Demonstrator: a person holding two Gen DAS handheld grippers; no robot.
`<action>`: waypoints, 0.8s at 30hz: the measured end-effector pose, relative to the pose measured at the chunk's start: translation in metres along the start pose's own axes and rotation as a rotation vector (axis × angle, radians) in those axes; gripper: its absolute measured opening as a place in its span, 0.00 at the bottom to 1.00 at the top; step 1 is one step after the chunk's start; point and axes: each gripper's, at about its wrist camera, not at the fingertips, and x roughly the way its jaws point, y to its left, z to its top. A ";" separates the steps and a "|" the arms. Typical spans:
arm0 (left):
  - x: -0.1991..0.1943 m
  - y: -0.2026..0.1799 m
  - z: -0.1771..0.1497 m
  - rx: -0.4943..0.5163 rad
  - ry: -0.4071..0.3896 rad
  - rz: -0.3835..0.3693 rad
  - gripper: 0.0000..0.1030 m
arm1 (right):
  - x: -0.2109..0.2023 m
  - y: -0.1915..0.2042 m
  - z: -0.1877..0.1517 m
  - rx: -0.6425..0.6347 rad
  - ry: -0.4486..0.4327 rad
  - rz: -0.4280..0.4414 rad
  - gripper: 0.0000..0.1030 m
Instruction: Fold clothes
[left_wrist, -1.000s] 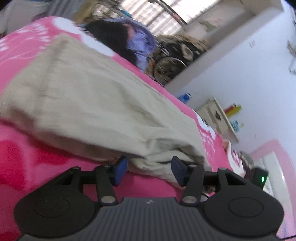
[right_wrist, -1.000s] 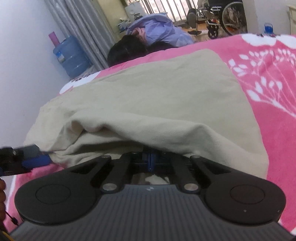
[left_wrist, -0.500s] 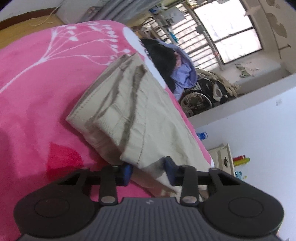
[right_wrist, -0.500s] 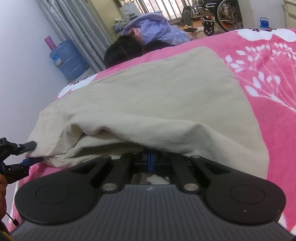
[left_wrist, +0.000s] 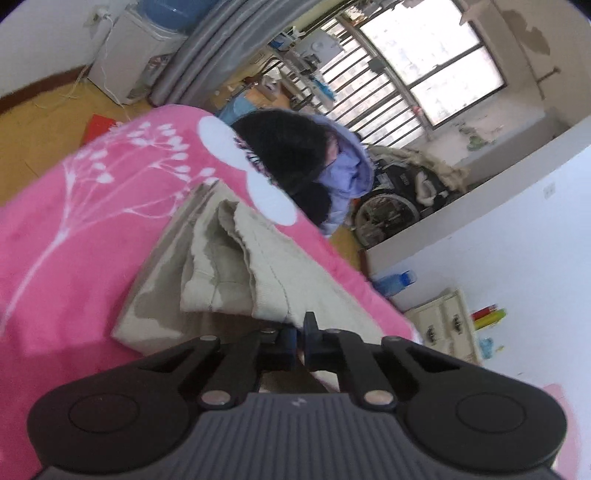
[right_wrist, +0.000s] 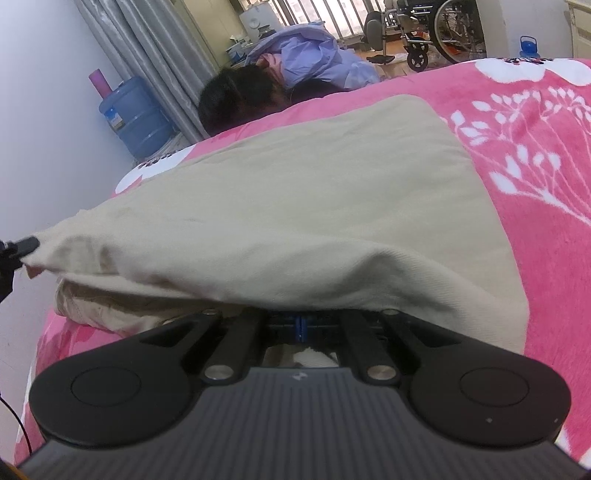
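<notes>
Right wrist: both jaws pinching beige cloth (right_wrist: 303, 206) (pink blanket (right_wrist: 535, 155) beneath), dark clothes pile (right_wrist: 240, 98) beyond.

No words, brand names or numbers can be read in either view. The pink blanket (right_wrist: 535, 155) carries dark lettering on its white patches, ahead of each hand-held gripper, but it is too small and blurred to make out. The blue water jug (right_wrist: 135, 118), far ahead and to the left of the right hand-held gripper (right_wrist: 301, 326), bears a pale label whose print is illegible. A small pale mark sits on each gripper's ribbed body, not readable as text.
</notes>
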 end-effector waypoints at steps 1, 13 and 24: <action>0.001 0.004 -0.003 0.002 0.010 0.024 0.04 | 0.000 0.000 0.000 -0.001 -0.001 0.000 0.00; 0.000 0.019 -0.016 0.105 0.024 0.125 0.04 | -0.003 0.005 -0.002 -0.040 0.004 -0.023 0.00; 0.006 0.029 -0.024 0.191 0.054 0.131 0.08 | -0.035 -0.011 -0.001 -0.066 0.048 0.029 0.02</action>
